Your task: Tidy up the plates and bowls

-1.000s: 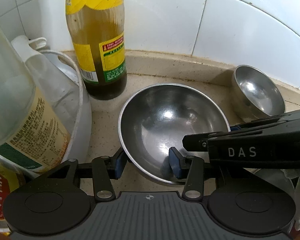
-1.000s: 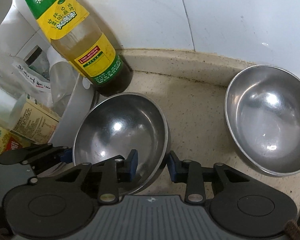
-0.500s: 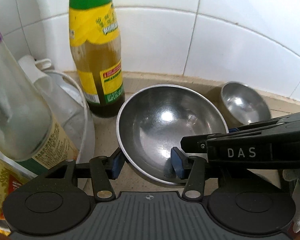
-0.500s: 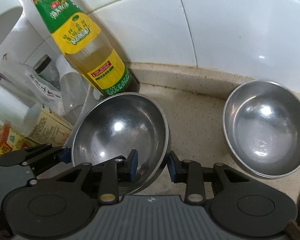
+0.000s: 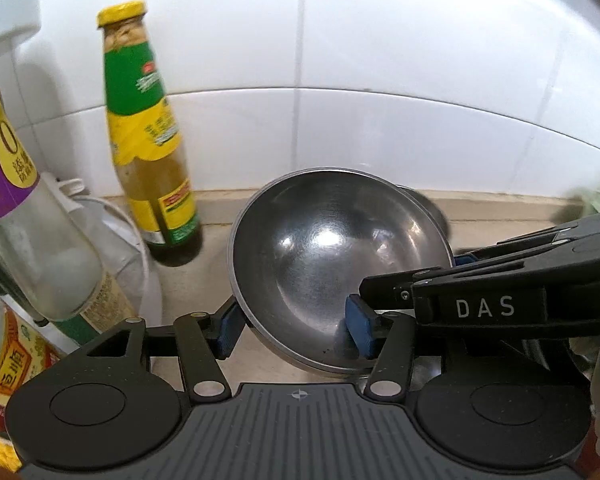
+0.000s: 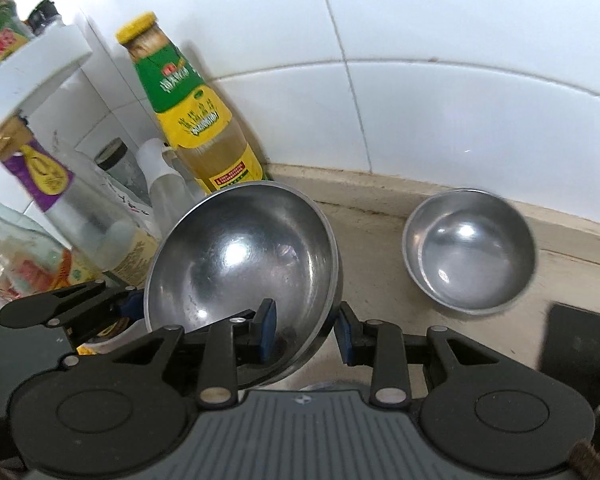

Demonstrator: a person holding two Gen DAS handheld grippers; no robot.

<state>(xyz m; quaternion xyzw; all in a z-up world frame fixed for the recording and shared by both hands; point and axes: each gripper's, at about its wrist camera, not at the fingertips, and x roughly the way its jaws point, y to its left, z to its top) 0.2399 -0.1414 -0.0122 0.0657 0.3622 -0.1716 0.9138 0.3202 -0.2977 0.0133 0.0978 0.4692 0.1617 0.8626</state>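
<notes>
the large steel bowl (image 6: 244,264) is lifted off the counter (image 6: 372,248), tilted with its mouth toward the cameras, and it is empty apart from a few dark specks near the lower rim. the right gripper (image 6: 306,334) is clamped narrowly on its rim, one blue pad inside the bowl and one outside. the left gripper (image 5: 294,326) straddles the opposite rim; its jaws are opening, with the rim between them, and the outer pad stands just clear of the bowl's wall while the inner pad sits against the inside.

a small steel bowl (image 6: 470,250) sits upright and empty on the counter near the back edge, well apart from the lifted bowl, with bare counter between them. in the left wrist view it is mostly hidden behind the large bowl.

toward the counter's left back corner the room is tight: a green-and-yellow sauce bottle (image 5: 150,152), about two-thirds full of brownish liquid, stands at the tiled wall (image 5: 380,80), just beside the bowl's left rim. next to it are a clear bottle with a purple label (image 5: 28,216), a white plastic container (image 5: 140,280) and more jars, all crowded together. a dark flat object (image 6: 584,344) lies at the right near edge.
</notes>
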